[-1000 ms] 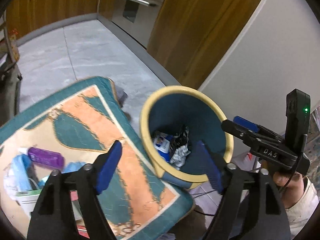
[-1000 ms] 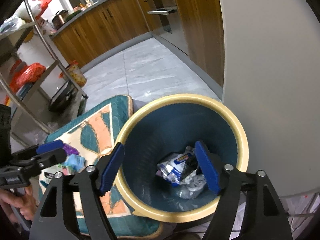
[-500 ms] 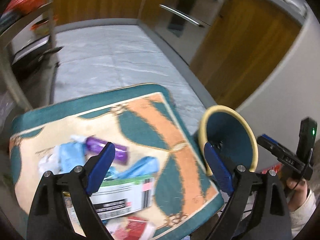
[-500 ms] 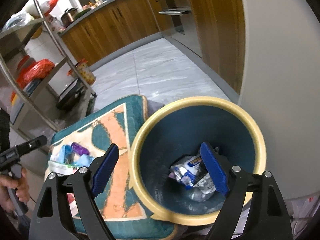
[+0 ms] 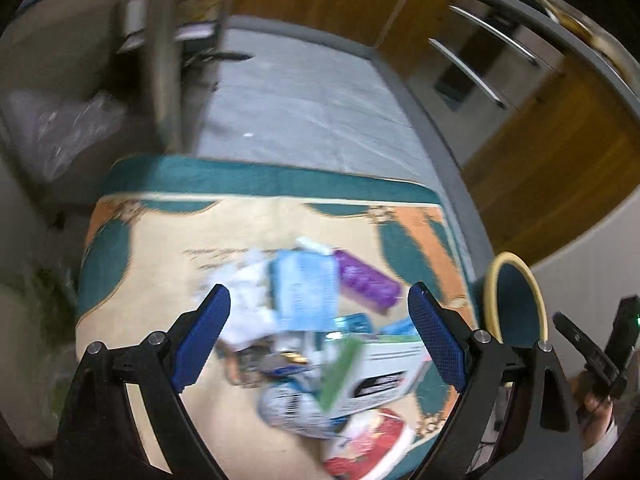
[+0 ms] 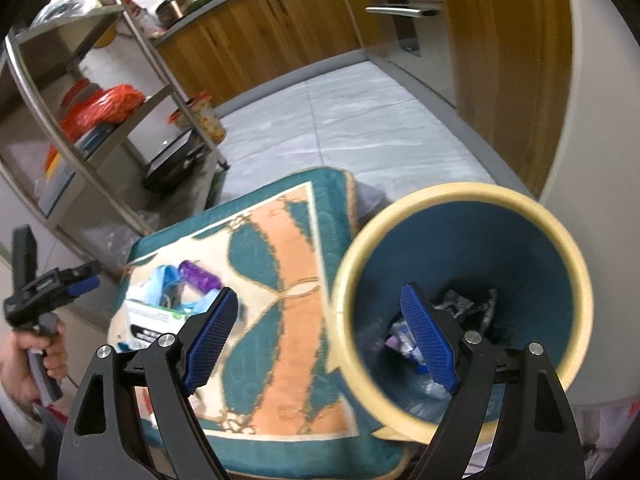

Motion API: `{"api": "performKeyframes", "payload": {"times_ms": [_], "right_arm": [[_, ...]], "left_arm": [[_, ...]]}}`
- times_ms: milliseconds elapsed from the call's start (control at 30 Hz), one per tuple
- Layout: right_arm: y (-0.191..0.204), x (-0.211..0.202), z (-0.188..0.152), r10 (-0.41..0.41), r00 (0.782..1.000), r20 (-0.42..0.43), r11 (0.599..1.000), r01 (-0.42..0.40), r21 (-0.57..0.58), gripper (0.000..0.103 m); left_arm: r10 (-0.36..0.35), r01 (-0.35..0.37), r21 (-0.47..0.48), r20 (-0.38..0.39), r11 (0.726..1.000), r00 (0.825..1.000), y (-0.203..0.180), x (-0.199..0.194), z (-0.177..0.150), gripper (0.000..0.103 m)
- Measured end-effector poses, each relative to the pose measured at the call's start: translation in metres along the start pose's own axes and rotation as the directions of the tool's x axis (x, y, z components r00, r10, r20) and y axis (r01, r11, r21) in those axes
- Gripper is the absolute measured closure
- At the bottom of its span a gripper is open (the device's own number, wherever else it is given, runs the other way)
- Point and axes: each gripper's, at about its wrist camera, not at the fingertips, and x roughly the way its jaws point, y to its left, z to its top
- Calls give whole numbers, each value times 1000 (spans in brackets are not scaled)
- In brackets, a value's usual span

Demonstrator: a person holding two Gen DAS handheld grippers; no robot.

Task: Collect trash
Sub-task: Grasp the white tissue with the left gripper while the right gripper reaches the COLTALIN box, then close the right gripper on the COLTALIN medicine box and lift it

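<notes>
**Litter heaped on the mat, bin at its edge**

On a grey tiled kitchen floor (image 6: pixel 360 120) lies one teal mat (image 6: pixel 280 280) with orange and cream patterning. Wooden cabinets (image 6: pixel 280 32) with metal bar handles run along the far side of the room, and a white wall (image 6: pixel 600 120) rises on the right. One metal shelving rack (image 6: pixel 120 92), carrying red bags and kitchenware, stands past the mat's far left corner.

One round bin (image 6: pixel 464 200), cream-rimmed and dark blue inside, sits at the mat's right edge, overlapping the near right corner. Crumpled wrappers (image 6: pixel 460 308) lie in its bottom; their number is too jumbled to count.

Near the mat's left edge, as the right wrist view has it, the remaining trash lies in one loose pile. The left wrist view is blurred, but these can be picked out: one purple bottle (image 5: pixel 366 280), one pale blue packet (image 5: pixel 306 292), one white carton with a green stripe (image 5: pixel 372 376), one red-and-white wrapper (image 5: pixel 368 448), and some white crumpled paper (image 5: pixel 248 292).

Two grippers are in play. The left gripper (image 5: pixel 318 336) hangs over the pile, its blue pads spread wide, having just been opening, touching none of the litter. The right gripper (image 6: pixel 320 340) hangs over the bin's rim and the mat's right edge, fingers likewise spread and just opened, with nothing gripped.
</notes>
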Motion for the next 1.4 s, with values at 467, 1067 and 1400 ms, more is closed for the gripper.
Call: {"api": "performKeyframes", "payload": {"times_ms": [467,1067,1400], "right_arm": [[55,22,-6,59,997,-57,994,-64,-92,19],[124,40,-28,86,988,-125,931,-124,-344,19],[204,70,-64,12,987,-159,712,-120,-692,16]], "left_arm": [[102,-123,-135,-157,983,982,64,58,-17,45],[123,-115,-200,28,973,992,60,-18,-9,88],[29,-7,-208,106,978,994,49,-64,-9,87]]}}
